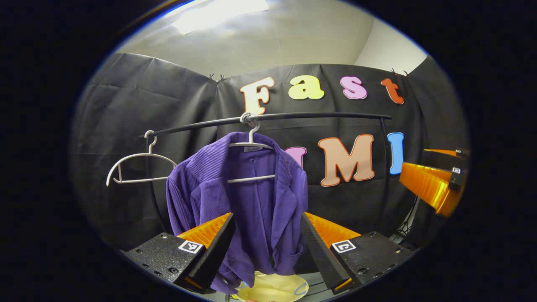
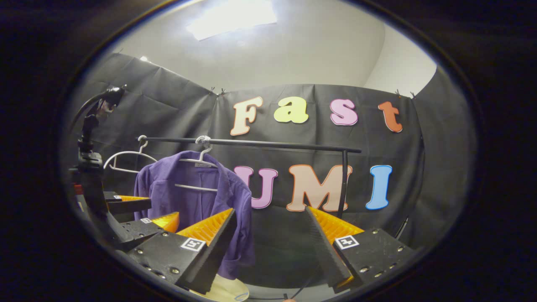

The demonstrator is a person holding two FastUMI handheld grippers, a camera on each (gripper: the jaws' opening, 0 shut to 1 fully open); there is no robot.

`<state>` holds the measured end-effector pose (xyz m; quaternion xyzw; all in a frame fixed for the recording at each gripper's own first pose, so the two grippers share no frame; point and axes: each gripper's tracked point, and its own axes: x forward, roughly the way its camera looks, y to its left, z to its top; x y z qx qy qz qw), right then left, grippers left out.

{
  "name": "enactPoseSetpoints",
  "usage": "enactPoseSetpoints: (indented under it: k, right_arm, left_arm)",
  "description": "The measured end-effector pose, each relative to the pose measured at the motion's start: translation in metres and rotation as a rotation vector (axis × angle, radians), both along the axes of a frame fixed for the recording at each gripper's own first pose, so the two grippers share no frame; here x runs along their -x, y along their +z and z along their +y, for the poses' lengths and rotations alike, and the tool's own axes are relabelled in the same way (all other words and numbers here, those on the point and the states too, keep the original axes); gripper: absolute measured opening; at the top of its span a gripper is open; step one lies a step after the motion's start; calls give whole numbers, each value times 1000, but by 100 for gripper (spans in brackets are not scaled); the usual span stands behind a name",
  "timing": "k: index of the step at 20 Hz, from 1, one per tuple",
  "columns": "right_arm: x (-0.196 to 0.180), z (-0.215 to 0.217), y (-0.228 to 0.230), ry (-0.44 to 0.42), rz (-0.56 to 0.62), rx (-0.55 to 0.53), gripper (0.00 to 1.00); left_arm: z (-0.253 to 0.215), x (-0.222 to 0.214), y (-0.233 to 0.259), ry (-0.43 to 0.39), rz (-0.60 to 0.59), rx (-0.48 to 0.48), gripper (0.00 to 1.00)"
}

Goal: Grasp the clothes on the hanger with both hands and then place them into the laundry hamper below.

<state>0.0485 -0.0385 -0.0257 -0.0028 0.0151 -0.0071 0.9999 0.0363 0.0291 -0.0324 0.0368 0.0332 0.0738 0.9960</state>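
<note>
Left gripper point(image 1: 266, 235): fingers spread wide, nothing between them touching. In the left gripper view the purple jacket point(image 1: 247, 201) hangs straight ahead, its lower part framed in the gap between the two fingers; contact cannot be confirmed, the cloth appears behind the fingertips rather than pinched.

Right gripper point(image 2: 270, 235): fingers likewise spread apart, holding nothing. In the right gripper view the gap between its fingers looks onto the black booth wall point(image 2: 293, 235); the jacket point(image 2: 197, 197) sits off to the left, partly behind the left-hand finger.

Each gripper is seen by the other camera. The right gripper point(image 1: 436, 180) appears at the right edge of the left gripper view, raised, well apart from the jacket. The left gripper point(image 2: 142, 209) appears at the lower left of the right gripper view, close in front of the jacket.

Jacket: on a white hanger point(image 1: 251, 157), hook over a dark horizontal rail point(image 1: 293, 117). Collar open, front panels hanging loose. A second white hanger point(image 1: 136, 167), bare, hangs near the rail's left end, beside the jacket.

Below the jacket hem: pale yellow rim of the hamper point(image 1: 272, 287), seen at the bottom of both views point(image 2: 226, 289). Jacket hem hangs just above it.

A dark upright post point(image 2: 344, 180) supports the rail's right end.
</note>
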Motion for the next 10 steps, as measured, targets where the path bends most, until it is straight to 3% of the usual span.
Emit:
enactPoseSetpoints:
  k: [10]
  right_arm:
    - [-62,30,-19,53,6,-10,96]
  left_arm:
    - [56,-22,-23,115,20,-17,94]
